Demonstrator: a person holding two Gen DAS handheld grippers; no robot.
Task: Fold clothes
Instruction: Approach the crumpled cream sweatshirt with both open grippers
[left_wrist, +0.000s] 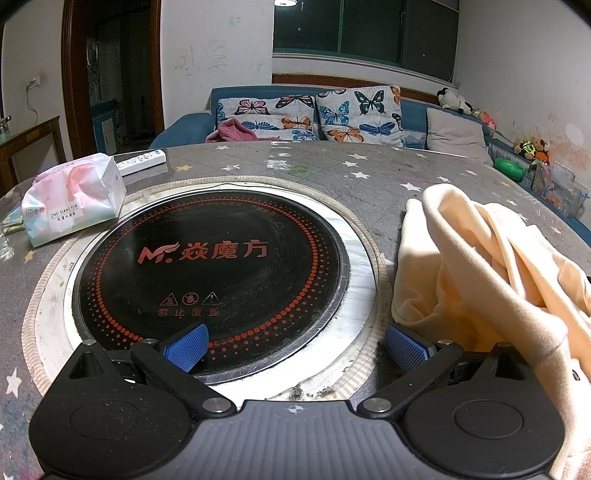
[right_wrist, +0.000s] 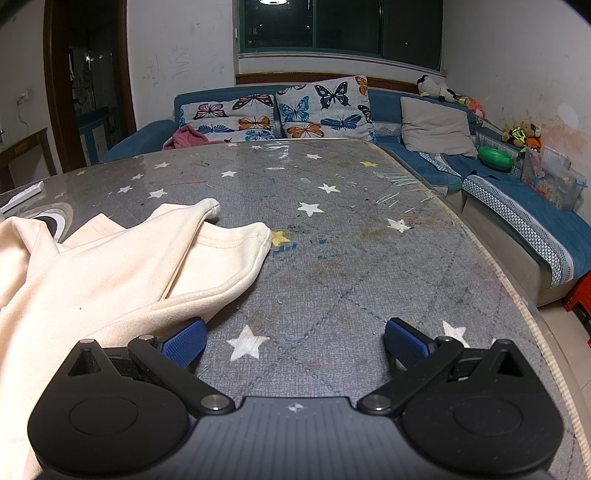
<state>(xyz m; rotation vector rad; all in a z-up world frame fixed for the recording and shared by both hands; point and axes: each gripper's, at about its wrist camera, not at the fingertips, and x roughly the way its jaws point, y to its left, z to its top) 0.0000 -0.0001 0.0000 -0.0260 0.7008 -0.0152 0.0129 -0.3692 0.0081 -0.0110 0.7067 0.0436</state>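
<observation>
Lying crumpled on the grey star-printed table (right_wrist: 369, 258), the cream garment (right_wrist: 110, 273) sits between the two grippers, and that is what the coming move turns on. Seen from the left gripper (left_wrist: 295, 347), the cloth (left_wrist: 480, 266) is off to the right, heaped beside the round black hotplate (left_wrist: 214, 273) set into the table, with its near edge just beside the right-hand blue pad. Seen from the right gripper (right_wrist: 295, 341), the same garment spreads to the left, one stitched corner reaching forward toward the middle of the table and the fabric coming right up to the left-hand pad. Both grippers stand wide open, tilted down at the tabletop, with nothing between the pads. Neither one touches the cloth as far as can be told, though the margin at each inner pad is slim. The garment's long axis seems to run roughly from the near left toward the far right in the right view, but the bunching makes this uncertain. Both hands look about equally near; the right has the clearer sight of a flat hem and corner. Folding has not begun: the likely first step is for each gripper to swing inward, take an edge and spread the piece flat. A tissue pack (left_wrist: 74, 199) sits far left, well apart.
</observation>
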